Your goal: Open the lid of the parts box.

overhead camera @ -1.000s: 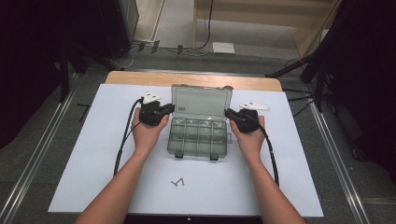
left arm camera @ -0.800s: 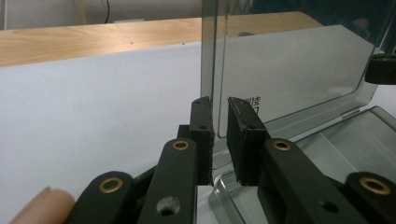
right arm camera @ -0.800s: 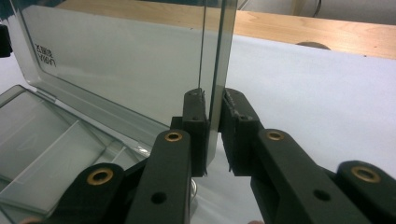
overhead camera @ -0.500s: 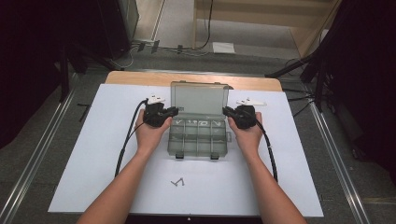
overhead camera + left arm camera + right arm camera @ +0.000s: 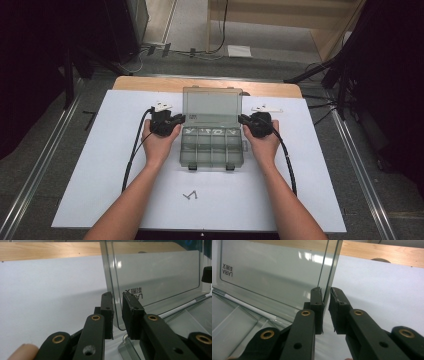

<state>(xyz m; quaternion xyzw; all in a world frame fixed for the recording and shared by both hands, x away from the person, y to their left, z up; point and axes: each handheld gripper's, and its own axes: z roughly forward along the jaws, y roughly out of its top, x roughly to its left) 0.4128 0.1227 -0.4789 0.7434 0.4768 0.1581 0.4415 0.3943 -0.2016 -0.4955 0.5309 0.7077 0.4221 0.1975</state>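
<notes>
A clear plastic compartment box (image 5: 212,147) sits on the white sheet (image 5: 100,175) that covers the tabletop (image 5: 150,82), with its lid (image 5: 212,106) swung up and standing nearly upright at the far side. The box lies between the two claws, each of which meets one side edge of that lid.

The left claw (image 5: 179,120) is at the lid's left edge. In the left gripper view (image 5: 117,312) its two black jaws stand close together with the edge of the clear lid (image 5: 155,275) running down into the narrow gap between them. A thin slit still shows on either side of the plastic, so whether the pads truly press on it cannot be told.

The right claw (image 5: 245,120) is at the lid's right edge, directly across the box from the left one. In the right gripper view (image 5: 325,312) its jaws are likewise drawn near each other, the lid's edge (image 5: 274,275) passing between them; the left pad looks to lie against the plastic, and a sliver of space remains at the other pad.

Below the right claw's jaws, the open compartments (image 5: 234,325) of the box are visible. Nearer the person than both claws, a small dark bent piece (image 5: 190,195) lies on the sheet.
</notes>
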